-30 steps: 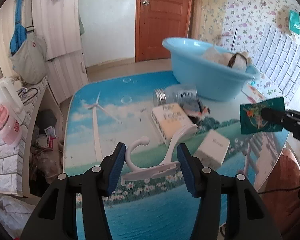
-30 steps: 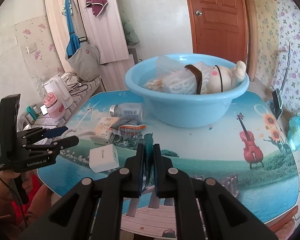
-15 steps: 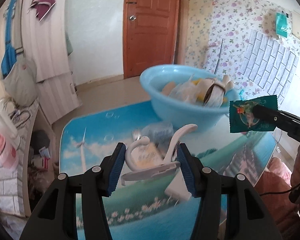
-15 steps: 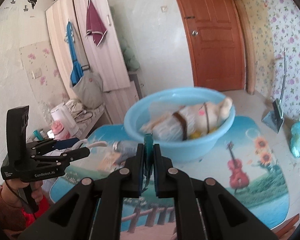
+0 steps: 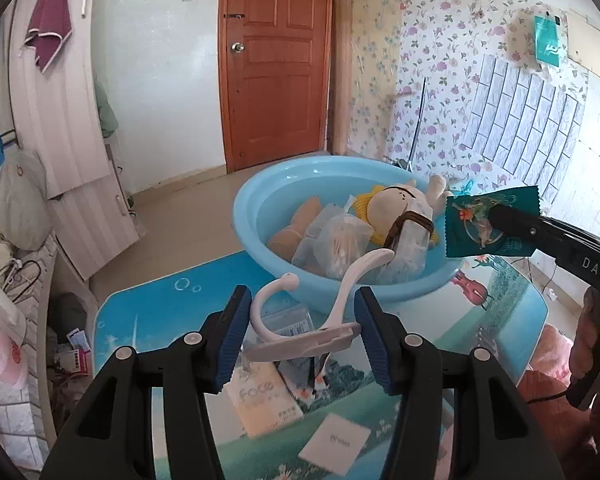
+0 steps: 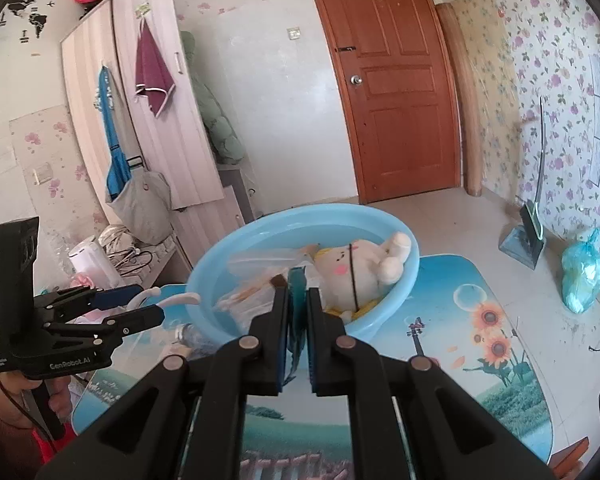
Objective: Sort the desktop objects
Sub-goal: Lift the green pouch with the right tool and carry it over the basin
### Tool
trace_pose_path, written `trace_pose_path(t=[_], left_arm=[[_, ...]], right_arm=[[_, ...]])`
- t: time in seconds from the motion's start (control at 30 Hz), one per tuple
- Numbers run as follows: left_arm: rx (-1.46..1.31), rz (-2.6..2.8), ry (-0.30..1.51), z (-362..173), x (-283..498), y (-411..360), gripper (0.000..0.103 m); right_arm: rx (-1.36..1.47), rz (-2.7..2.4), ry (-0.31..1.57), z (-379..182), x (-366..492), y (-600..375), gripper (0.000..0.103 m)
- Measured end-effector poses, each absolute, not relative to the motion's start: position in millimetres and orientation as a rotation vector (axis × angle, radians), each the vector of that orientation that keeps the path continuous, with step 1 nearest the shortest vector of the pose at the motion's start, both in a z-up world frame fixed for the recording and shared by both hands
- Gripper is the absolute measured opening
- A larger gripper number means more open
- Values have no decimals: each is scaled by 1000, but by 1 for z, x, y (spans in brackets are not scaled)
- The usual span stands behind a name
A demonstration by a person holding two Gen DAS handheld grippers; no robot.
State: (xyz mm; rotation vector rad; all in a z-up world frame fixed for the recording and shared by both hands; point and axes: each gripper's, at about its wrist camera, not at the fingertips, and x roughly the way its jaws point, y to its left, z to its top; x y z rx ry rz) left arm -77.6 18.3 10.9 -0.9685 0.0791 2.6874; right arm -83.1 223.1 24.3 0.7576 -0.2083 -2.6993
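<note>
While the right hand-held gripper (image 6: pixel 298 312) pinches the green packet (image 5: pixel 488 226) and the left hand-held gripper (image 5: pixel 300 322) clamps the white hook (image 5: pixel 324 300), release only once the blue basin (image 5: pixel 256 200) ahead lies directly beneath.

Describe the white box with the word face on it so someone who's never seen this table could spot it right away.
Start at the big blue basin on the picture-printed table. Nearer than it, past a clear bottle and a snack packet, lies the cream box printed "Face". The plain white box beside it is smaller and bears no large word.
</note>
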Motion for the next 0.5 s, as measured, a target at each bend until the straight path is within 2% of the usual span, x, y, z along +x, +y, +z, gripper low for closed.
trace_pose_path(t=[0.5], left_arm=[[-951, 2628, 143, 3, -135, 44, 53]], right_arm=[[805, -2691, -194, 2, -137, 215, 8]])
